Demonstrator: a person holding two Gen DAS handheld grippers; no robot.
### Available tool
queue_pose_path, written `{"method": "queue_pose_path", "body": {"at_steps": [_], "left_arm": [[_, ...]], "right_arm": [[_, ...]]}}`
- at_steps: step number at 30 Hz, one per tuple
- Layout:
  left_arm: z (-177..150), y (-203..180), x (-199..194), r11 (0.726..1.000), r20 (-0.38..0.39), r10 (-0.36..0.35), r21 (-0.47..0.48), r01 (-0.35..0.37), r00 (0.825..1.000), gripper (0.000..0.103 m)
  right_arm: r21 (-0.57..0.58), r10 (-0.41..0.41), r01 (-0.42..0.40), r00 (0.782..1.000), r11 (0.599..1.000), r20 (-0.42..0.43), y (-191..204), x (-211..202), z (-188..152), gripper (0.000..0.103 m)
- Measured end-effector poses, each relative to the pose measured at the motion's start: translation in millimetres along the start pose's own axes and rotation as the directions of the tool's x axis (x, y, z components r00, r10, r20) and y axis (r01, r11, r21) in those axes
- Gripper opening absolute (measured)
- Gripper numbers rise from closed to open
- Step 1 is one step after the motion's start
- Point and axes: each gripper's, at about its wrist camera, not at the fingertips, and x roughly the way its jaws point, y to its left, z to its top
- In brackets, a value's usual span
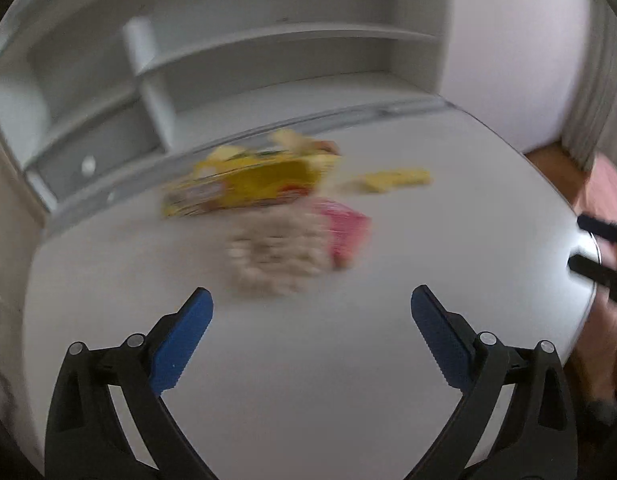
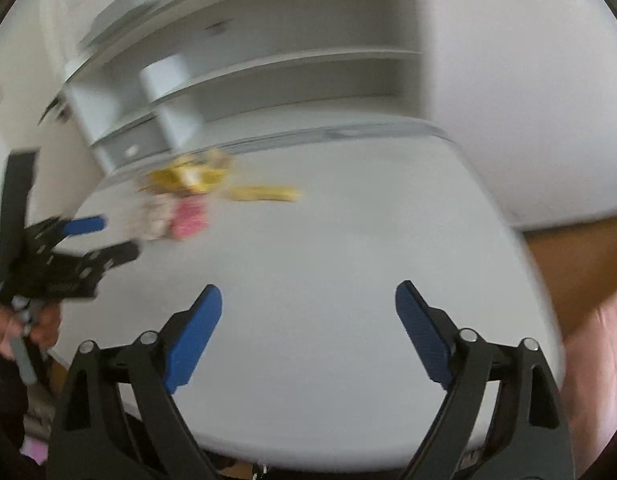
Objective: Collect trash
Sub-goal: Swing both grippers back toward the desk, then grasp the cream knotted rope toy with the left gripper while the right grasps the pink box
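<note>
Both tongs [image 1: 311, 300] [image 2: 308, 298] gape empty, trash [image 1: 268, 216] lying well beyond.

My left wrist camera looks forward and down between its tool's [image 1: 311, 300] spread blue fingers, from near the surface's [image 1: 308, 360] front edge. The right wrist camera faces likewise, from further right. Both share the trash pile [image 1: 264, 208], at twelve o'clock on the left, eleven o'clock and farther on the right, and apparently the white shelves [image 1: 228, 60] behind; everything's blurred.
</note>
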Motion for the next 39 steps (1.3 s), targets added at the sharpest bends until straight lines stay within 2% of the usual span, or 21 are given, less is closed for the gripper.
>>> {"method": "queue_pose_path", "body": {"at_steps": [2, 5, 9, 14, 15, 18, 21, 26, 31, 34, 36, 37, 39], "left_arm": [[4.3, 23.5, 14.5, 0.999, -0.015, -0.018, -0.034, 0.018, 1.0, 0.096], [9.3, 41.2, 36.0, 1.0, -0.05, -0.019, -0.014, 0.018, 0.999, 0.096], [7.4, 48.3, 59.4, 0.998, -0.08, -0.044, 0.037, 0.047, 0.996, 0.096], [16.0, 45.5, 71.2, 0.995, -0.059, -0.076, 0.059, 0.079, 0.995, 0.096], [17.4, 47.5, 71.8, 0.995, -0.051, -0.087, 0.047, 0.089, 0.995, 0.092], [19.4, 54.3, 67.9, 0.997, -0.027, -0.072, 0.031, 0.073, 0.997, 0.054], [16.8, 68.0, 61.9, 0.996, -0.034, -0.087, -0.029, 0.086, 0.996, 0.039], [2.0, 83.5, 41.8, 0.998, -0.025, -0.017, -0.054, 0.016, 1.0, 0.036], [-17.9, 93.9, 15.1, 0.997, -0.004, 0.007, -0.082, -0.007, 1.0, 0.036], [-22.9, 93.9, 4.9, 0.996, 0.002, 0.017, -0.088, -0.017, 1.0, 0.036], [-24.7, 91.0, 1.6, 0.995, -0.002, 0.008, -0.098, -0.008, 1.0, 0.036], [-24.4, 88.1, 2.5, 0.995, -0.004, 0.005, -0.099, -0.006, 1.0, 0.036], [-26.4, 80.8, -2.9, 0.996, -0.004, 0.0, -0.092, 0.0, 1.0, 0.036]], "right_arm": [[-0.068, 0.023, -0.025, 0.999, 0.997, -0.026, 30.7, 22.0, 11.4, 0.087], [-0.117, 0.042, -0.049, 0.997, 0.992, -0.06, 57.6, 40.9, 20.6, 0.087], [-0.128, 0.053, -0.066, 0.994, 0.99, -0.1, 67.4, 58.0, 23.4, 0.087], [-0.132, 0.049, -0.068, 0.989, 0.989, -0.138, 67.9, 72.1, 20.9, 0.087], [-0.135, 0.048, -0.068, 0.989, 0.989, -0.142, 69.0, 74.6, 22.0, 0.087], [-0.142, 0.058, -0.08, 0.987, 0.987, -0.152, 76.8, 85.5, 28.8, 0.087], [-0.168, 0.072, -0.099, 0.985, 0.981, -0.158, 91.1, 96.0, 36.4, 0.087], [-0.224, 0.052, -0.092, 0.983, 0.97, -0.176, 119.3, 122.6, 47.7, 0.087], [-0.225, 0.029, -0.072, 0.982, 0.972, -0.189, 131.9, 142.9, 56.5, 0.085], [-0.207, 0.018, -0.058, 0.982, 0.977, -0.189, 133.0, 152.1, 60.7, 0.077], [-0.217, 0.006, -0.044, 0.984, 0.975, -0.176, 132.7, 151.3, 60.7, 0.064], [-0.223, 0.002, -0.04, 0.986, 0.974, -0.166, 132.1, 149.5, 60.9, 0.041], [-0.188, 0.026, -0.059, 0.985, 0.98, -0.173, 123.9, 143.0, 60.7, 0.042]]}}
